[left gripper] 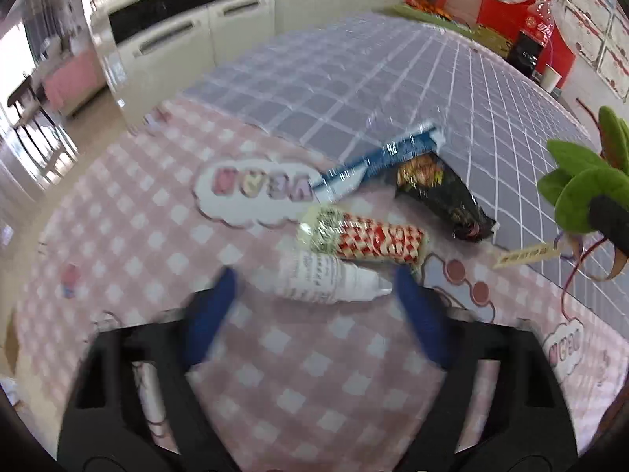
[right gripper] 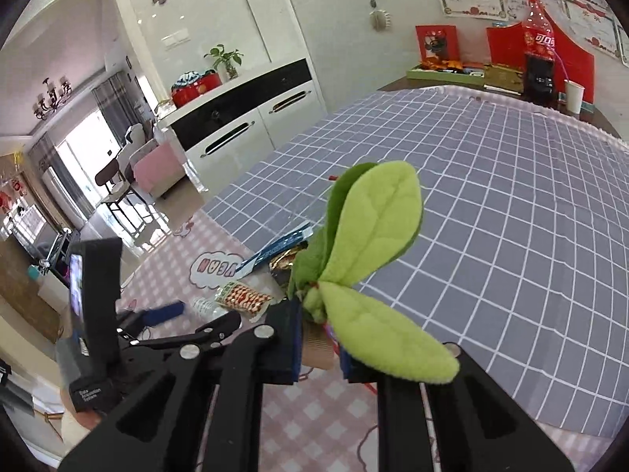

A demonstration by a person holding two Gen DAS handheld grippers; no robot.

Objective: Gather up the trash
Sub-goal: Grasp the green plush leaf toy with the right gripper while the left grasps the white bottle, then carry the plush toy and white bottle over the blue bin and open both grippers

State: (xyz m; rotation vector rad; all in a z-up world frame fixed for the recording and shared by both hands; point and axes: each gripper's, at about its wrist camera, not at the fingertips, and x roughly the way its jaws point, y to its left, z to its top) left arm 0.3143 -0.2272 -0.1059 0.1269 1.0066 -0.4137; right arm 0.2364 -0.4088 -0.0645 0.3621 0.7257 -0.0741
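A small white squeeze bottle lies on the pink checked cloth between the blue fingertips of my left gripper, which is open around it without pressing on it. Just beyond lie a red-and-white checked wrapper, a black snack bag and a blue-and-white wrapper. My right gripper is shut on a leafy green sprig with a brown paper base, held above the table. The same leaves show at the right edge of the left wrist view.
A grey checked cloth covers the far half of the table. At its back stand a red cola bottle, a paper cup and a green tray. A white cabinet stands beyond the table's left edge.
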